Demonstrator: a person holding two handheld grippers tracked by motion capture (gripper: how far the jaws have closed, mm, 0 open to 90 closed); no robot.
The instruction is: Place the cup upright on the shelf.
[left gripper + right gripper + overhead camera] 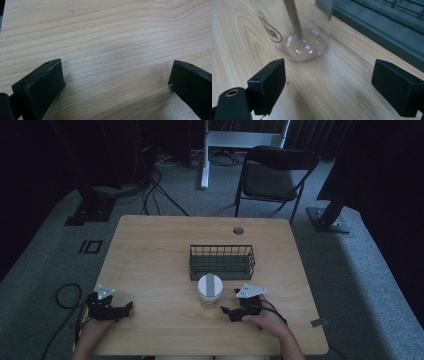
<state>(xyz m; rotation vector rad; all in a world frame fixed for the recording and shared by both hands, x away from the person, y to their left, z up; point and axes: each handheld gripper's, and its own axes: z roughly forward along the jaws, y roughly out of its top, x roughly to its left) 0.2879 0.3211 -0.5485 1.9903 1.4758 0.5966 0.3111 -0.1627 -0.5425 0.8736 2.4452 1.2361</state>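
High view: nearest us, the left gripper [111, 309] rests at 7 o'clock on the table [150, 250], the right gripper [240, 311] at 5 o'clock, just beside the lidded clear jar [209, 290] standing before the wire basket [221, 261].

Left gripper view: jaws spread over bare wood, nothing held.

Right gripper view: jaws released, jar [297, 30] ahead at 11 o'clock, untouched. We judge the grasp not yet begun; everything remains.

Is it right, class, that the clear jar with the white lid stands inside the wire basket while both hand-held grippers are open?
Not quite: the jar stands on the table in front of the wire basket, as the high view shows. Both hand-held grippers are open.
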